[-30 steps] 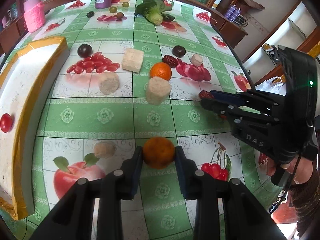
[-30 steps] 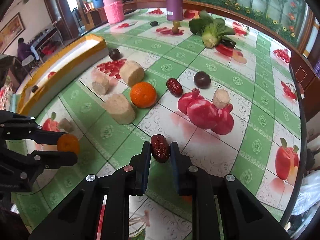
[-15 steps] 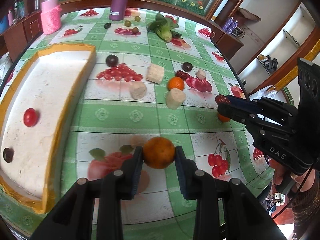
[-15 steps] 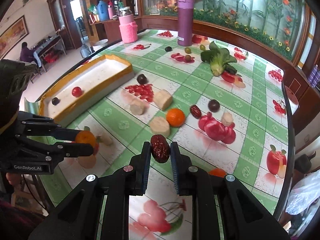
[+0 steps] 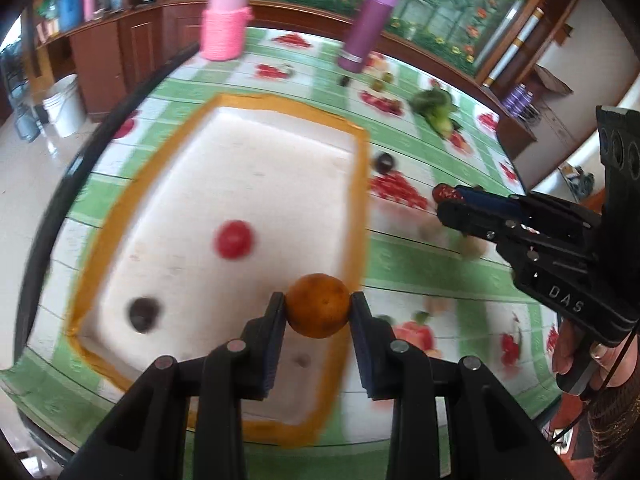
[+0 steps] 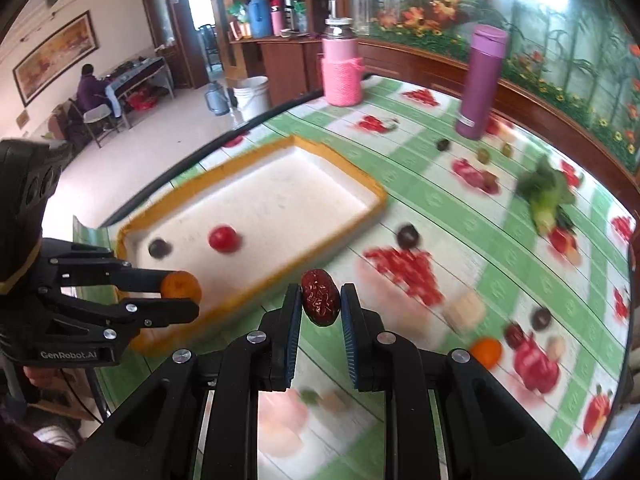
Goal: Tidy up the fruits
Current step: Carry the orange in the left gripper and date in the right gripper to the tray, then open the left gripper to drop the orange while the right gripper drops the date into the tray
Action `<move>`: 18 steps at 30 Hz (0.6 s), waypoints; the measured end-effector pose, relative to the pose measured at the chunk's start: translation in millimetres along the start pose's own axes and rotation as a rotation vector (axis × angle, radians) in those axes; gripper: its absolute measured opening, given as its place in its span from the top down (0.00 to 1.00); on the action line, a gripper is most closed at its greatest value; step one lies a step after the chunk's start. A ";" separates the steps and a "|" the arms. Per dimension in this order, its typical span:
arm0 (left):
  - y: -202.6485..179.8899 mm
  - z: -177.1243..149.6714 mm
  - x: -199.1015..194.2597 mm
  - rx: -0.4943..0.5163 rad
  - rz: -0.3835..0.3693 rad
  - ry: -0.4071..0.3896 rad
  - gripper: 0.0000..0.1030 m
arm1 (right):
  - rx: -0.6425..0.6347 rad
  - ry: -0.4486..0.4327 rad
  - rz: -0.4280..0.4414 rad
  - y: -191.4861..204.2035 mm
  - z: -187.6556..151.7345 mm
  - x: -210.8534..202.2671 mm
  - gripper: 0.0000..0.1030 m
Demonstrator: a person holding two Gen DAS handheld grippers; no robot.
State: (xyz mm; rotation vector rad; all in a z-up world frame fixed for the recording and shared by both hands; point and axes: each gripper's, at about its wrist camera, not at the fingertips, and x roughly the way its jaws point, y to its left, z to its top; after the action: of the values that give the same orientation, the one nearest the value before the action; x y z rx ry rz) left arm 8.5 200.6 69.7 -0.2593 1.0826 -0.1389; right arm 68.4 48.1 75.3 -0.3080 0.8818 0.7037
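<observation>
The table (image 6: 460, 204), covered in a green-and-white checked cloth printed with fruit, fills both views. On its left part lies the white tray (image 5: 362, 184) with an orange-yellow rim, holding a red round fruit (image 5: 233, 239) and a dark round fruit (image 5: 142, 314) well apart from each other. At the far edge stand a pink knit-covered jar (image 6: 342, 68) and a purple bottle (image 6: 482, 82); a leafy green vegetable (image 6: 546, 196) lies on the cloth to their right. The left gripper (image 5: 319, 310) is clamped on a mandarin (image 5: 319, 305), one pad against each side; in the left wrist view the fruit hangs above the tray's near right part, close to the rim. The right gripper (image 6: 321, 300) holds a red date (image 6: 320, 297) between narrowly set pads, raised over the cloth just outside the tray's near rim. Loose on the cloth to the right: a dark plum (image 6: 408, 236) beside the tray, a pale tan block (image 6: 466, 312), a second mandarin (image 6: 486, 353), another dark plum (image 6: 541, 318), a second red date (image 6: 514, 334). Small olive-like fruits (image 6: 483, 155) lie near the purple bottle. Motion blur softens much of the cloth area.
</observation>
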 end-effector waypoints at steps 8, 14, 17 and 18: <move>78.2 27.3 18.5 -0.099 0.084 0.034 0.66 | -0.016 0.070 0.032 31.4 48.9 84.0 0.82; 94.3 37.1 37.3 -0.103 0.086 0.069 0.66 | -0.019 0.141 0.026 39.7 54.0 130.6 0.82; 95.5 40.5 47.8 -0.096 0.085 0.095 0.66 | -0.019 0.158 0.021 38.2 53.7 141.7 0.82; 96.1 41.7 50.7 -0.096 0.086 0.101 0.66 | -0.018 0.162 0.017 37.3 53.7 144.5 0.82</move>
State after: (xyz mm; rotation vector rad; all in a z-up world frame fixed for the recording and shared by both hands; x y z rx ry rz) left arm 67.7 286.8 18.4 -0.2941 1.2003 -0.0234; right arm 137.8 166.0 -4.9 -0.3778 1.0338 0.7099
